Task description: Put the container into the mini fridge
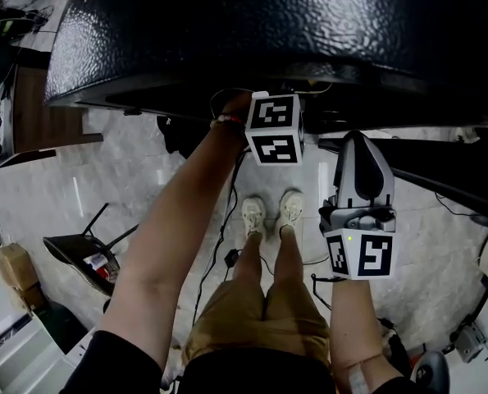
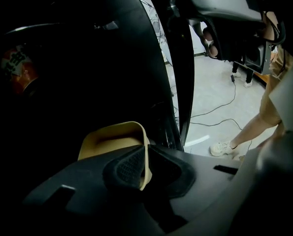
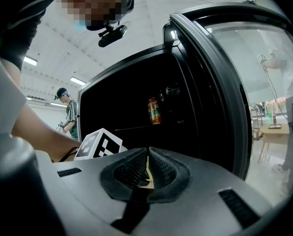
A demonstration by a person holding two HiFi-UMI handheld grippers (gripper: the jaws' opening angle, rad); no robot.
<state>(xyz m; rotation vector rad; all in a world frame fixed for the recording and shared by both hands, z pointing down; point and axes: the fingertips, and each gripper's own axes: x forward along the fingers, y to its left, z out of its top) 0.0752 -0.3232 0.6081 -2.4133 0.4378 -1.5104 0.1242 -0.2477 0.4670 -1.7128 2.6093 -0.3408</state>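
A tan container point(image 2: 112, 139) hangs in the dark inside of the black mini fridge point(image 1: 268, 31), and my left gripper point(image 2: 145, 163) is shut on its rim. In the head view only that gripper's marker cube point(image 1: 273, 128) shows, with the jaws hidden under the fridge's top. My right gripper point(image 3: 147, 167) is level in front of the open fridge, its pads together with a thin tan sliver between them; I cannot tell what the sliver is. From above, the right gripper point(image 1: 360, 150) is right of the left one. The fridge's glass door point(image 3: 220, 82) stands open at the right.
An orange can point(image 3: 154, 110) stands on a shelf inside the fridge, also seen as the can point(image 2: 16, 70) to the left of the container. Cables point(image 1: 219, 236) run over the tiled floor by my feet point(image 1: 268, 212). A person in a striped shirt point(image 3: 67, 114) stands behind.
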